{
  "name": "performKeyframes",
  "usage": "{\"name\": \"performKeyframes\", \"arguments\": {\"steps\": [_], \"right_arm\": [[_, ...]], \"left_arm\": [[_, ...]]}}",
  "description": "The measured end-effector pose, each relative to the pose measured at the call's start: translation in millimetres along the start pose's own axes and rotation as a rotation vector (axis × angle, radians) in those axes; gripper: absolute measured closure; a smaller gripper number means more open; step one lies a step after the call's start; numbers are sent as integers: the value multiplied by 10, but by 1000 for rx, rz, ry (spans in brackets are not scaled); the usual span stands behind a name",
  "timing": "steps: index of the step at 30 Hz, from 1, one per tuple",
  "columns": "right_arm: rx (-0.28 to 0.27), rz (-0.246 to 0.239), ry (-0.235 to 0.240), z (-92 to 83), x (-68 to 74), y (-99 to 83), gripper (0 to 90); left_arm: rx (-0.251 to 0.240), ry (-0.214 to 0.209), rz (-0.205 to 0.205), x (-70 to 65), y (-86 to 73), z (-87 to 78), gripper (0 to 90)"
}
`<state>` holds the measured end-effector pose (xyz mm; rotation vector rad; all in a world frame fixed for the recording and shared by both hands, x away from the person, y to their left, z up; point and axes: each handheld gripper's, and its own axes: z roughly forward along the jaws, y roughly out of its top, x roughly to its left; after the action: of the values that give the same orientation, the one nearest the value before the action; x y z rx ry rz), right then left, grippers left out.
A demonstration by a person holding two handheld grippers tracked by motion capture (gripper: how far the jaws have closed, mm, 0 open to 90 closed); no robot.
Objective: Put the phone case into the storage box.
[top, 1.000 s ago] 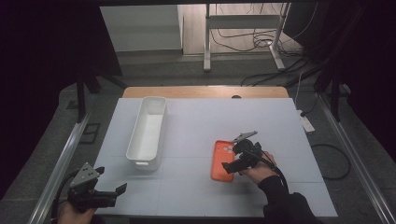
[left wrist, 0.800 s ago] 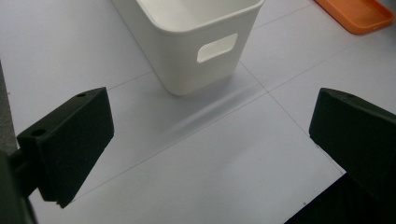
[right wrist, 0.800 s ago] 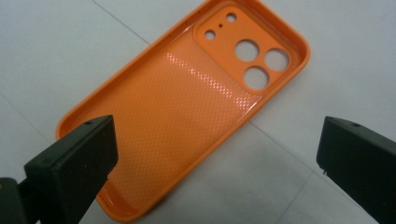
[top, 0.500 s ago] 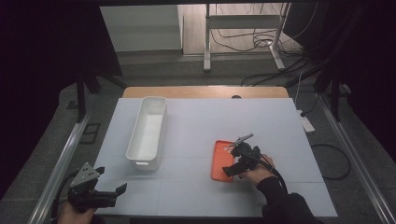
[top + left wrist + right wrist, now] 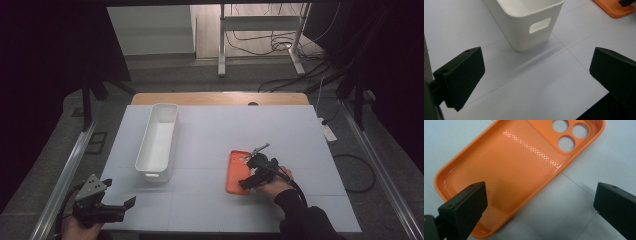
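The right tool (image 5: 540, 202) is hovering wide open over the orange phone case (image 5: 519, 167), gripping nothing; the left tool (image 5: 536, 82) is gaping empty near the white bin (image 5: 529, 22).

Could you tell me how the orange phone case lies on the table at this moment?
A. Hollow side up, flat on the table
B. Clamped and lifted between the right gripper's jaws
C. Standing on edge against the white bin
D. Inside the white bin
A: the right gripper view shows the phone case flat on the table with its textured inside facing up, and the right gripper open above it.
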<state>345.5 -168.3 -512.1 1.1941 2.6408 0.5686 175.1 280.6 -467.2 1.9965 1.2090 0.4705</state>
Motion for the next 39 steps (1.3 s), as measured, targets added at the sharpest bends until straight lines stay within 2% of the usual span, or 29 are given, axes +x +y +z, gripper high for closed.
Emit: {"name": "performKeyframes", "arguments": {"steps": [3, 9, 12, 14, 15, 18, 20, 23, 28, 29, 31, 33, 36, 39], "right_arm": [[21, 16, 0, 24, -10, 2, 0], [32, 15, -5, 22, -16, 6, 3], [32, 17, -8, 7, -23, 12, 50], [30, 20, -5, -20, -31, 15, 119], [30, 20, -5, -20, -31, 15, 119], [21, 13, 4, -60, -39, 16, 262], [21, 14, 7, -67, -41, 18, 288], [26, 15, 19, -92, -48, 29, 409], [37, 23, 37, -105, -51, 53, 562], [37, 23, 37, -105, -51, 53, 562], [39, 14, 52, -107, -38, 59, 631], [50, 10, 55, -114, -34, 66, 658], [56, 34, 67, -113, -49, 71, 683], [67, 64, 76, -120, -68, 74, 765]], "left_arm": [[0, 0, 1, -1, 0, 1, 9], [1, 1, 1, -2, 1, 1, 9], [2, 2, 2, -4, 1, 3, 9], [3, 3, 2, -4, 2, 4, 9], [3, 3, 2, -4, 2, 4, 9], [3, 2, 1, -4, 2, 5, 10], [3, 3, 2, -4, 2, 5, 10], [3, 2, 1, -4, 2, 5, 10], [4, 2, 2, -4, 2, 5, 10], [4, 3, 2, -4, 2, 6, 10], [4, 3, 2, -4, 2, 6, 10], [4, 3, 3, -4, 2, 6, 10], [5, 3, 3, -5, 2, 5, 10], [4, 3, 4, -5, 1, 5, 10]]}}
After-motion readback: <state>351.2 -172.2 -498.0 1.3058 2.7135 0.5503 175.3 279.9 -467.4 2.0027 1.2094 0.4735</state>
